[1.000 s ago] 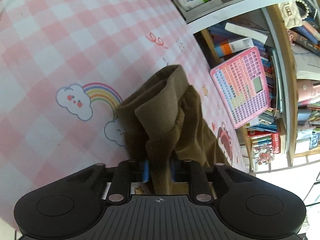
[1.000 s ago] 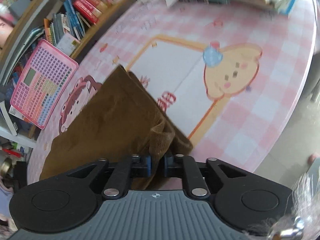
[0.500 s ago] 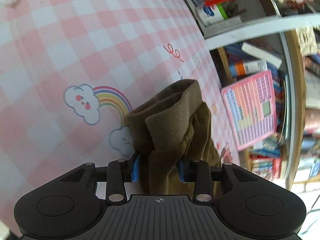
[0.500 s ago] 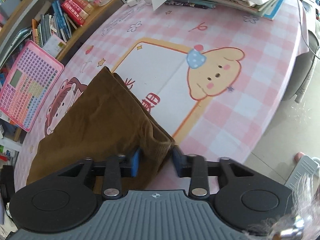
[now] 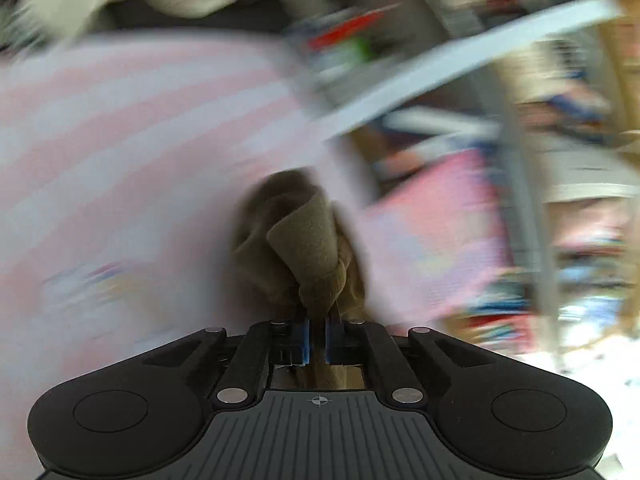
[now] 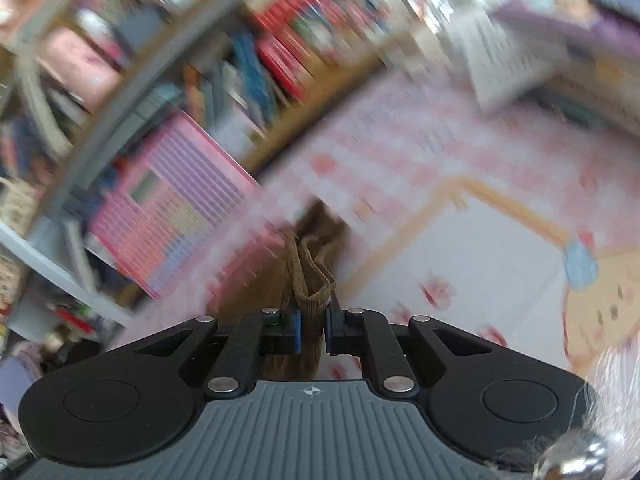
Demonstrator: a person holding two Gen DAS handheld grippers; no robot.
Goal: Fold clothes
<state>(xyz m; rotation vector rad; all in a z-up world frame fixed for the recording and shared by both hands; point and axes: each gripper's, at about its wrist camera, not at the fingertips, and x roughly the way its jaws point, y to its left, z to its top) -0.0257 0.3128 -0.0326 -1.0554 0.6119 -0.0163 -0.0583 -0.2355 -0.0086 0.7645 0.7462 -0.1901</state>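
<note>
The brown garment is held up off the pink checked desk, one bunched edge pinched in each gripper, the cloth gathered into thick folds ahead of the fingers. Judged from the heavy blur, both ends are being swung together; the step is done well if the two held edges are kept level and evenly taut, so the fold is laid down square. The left gripper is closed down to a narrow gap on the cloth, and the right gripper is likewise clamped on a ribbed hem.
</note>
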